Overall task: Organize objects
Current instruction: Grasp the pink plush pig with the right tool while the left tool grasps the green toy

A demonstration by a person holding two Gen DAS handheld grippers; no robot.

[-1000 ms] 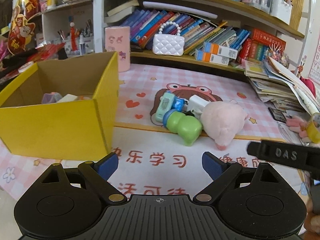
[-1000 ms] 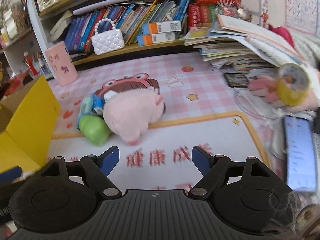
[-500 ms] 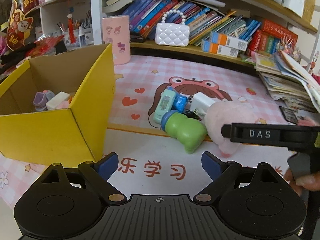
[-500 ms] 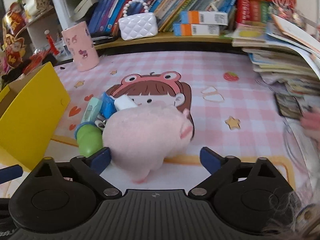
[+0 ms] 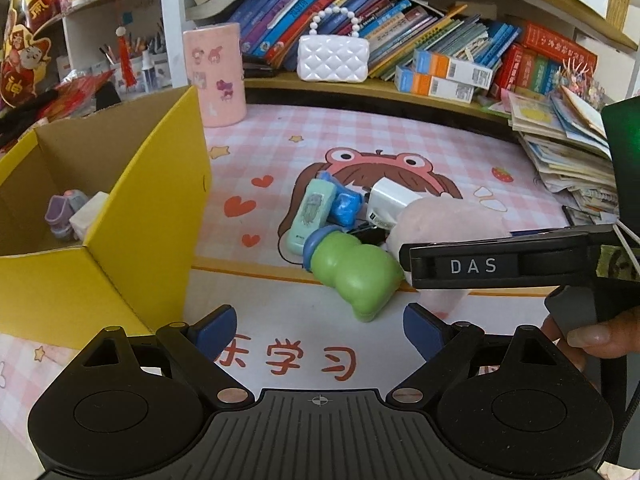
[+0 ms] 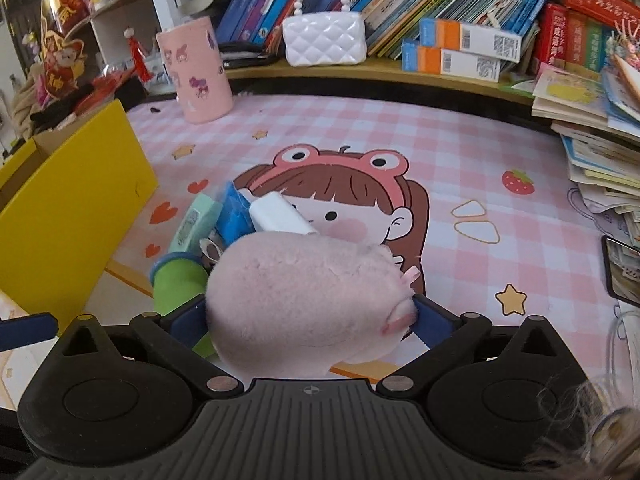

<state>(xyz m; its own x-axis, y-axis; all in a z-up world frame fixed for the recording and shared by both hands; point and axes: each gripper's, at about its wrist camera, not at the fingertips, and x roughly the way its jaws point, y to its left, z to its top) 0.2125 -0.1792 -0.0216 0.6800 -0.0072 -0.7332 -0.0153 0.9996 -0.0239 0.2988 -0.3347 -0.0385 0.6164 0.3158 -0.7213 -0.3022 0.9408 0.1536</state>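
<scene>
A yellow box [image 5: 148, 216] stands open at the mat's [image 5: 360, 148] left edge; inside it lie a small purple toy [image 5: 64, 210] and a white block [image 5: 90, 214] against the near wall, and the rest of its floor is hidden by the walls. Just right of the box, around the mat's cartoon print, sits a tight heap: a mint case [image 5: 310, 212], a blue wrapper [image 5: 344, 208], a white charger [image 5: 390, 200], a green toy [image 5: 352, 276] with a blue ring at its neck, and a pink plush [image 6: 304, 300]. The plush lies at the heap's right side, touching the green toy and the charger. The right gripper [image 6: 310, 320] has its jaws spread to their widest, with the plush between the 2 blue pads; the pads sit close against its flanks, but whether they press it I cannot tell, and it rests on the mat. The left gripper [image 5: 320, 330] hangs over the mat's near edge, jaws wide apart with nothing between them, close to the box's near right corner. At the mat's far edge stands a pink cup [image 5: 216, 76], its inside out of sight. A white purse [image 5: 332, 58] sits on the shelf [image 5: 360, 88] behind, closed, in front of a row of books [image 5: 400, 28].
</scene>
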